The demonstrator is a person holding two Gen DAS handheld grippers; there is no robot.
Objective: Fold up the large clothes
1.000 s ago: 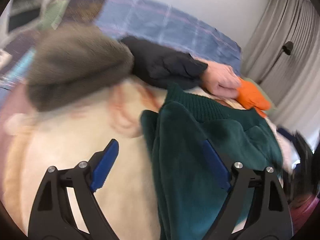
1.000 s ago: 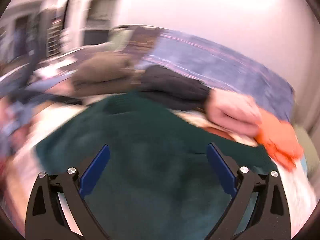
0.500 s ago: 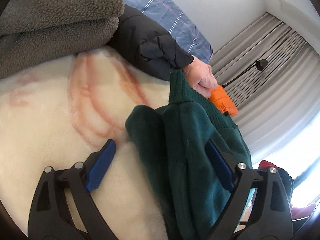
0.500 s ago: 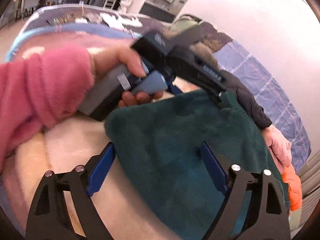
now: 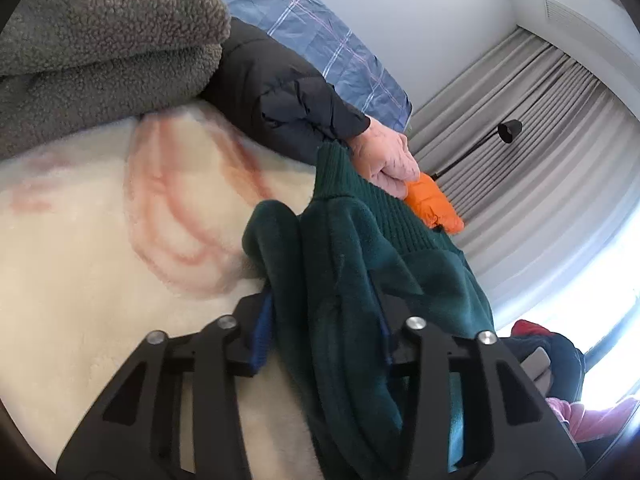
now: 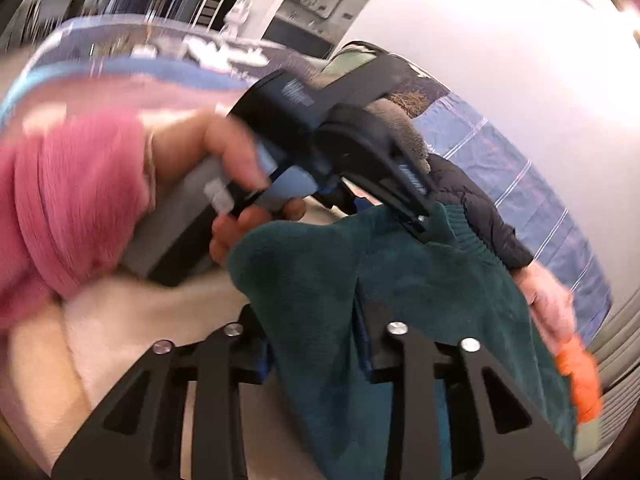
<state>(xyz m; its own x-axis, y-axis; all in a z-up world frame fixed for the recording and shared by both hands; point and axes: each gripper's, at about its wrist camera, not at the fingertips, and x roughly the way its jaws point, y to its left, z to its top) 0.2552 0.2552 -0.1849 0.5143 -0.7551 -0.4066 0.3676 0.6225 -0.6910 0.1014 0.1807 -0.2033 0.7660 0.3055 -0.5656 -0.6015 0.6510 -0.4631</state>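
Note:
A dark green fleece sweater point(image 5: 352, 272) with a ribbed hem lies bunched on a cream blanket point(image 5: 100, 272). My left gripper point(image 5: 324, 320) is shut on a thick fold of the green sweater. My right gripper point(image 6: 316, 340) is shut on another fold of the same sweater point(image 6: 420, 304). In the right wrist view the left gripper's body point(image 6: 360, 148), held by a hand in a pink sleeve point(image 6: 68, 204), sits on the sweater's far edge.
A folded grey fleece point(image 5: 100, 40) lies at the back left. Another person's arm in a black puffy sleeve point(image 5: 288, 96) and hand point(image 5: 384, 156) rest by an orange garment point(image 5: 434, 204). A blue plaid sheet point(image 5: 320, 28), grey curtains point(image 5: 532, 152) and a lamp point(image 5: 508, 130) stand behind.
Both grippers went from open over the sweater to shut on folds of it. The right wrist view swung left and now shows the left gripper.

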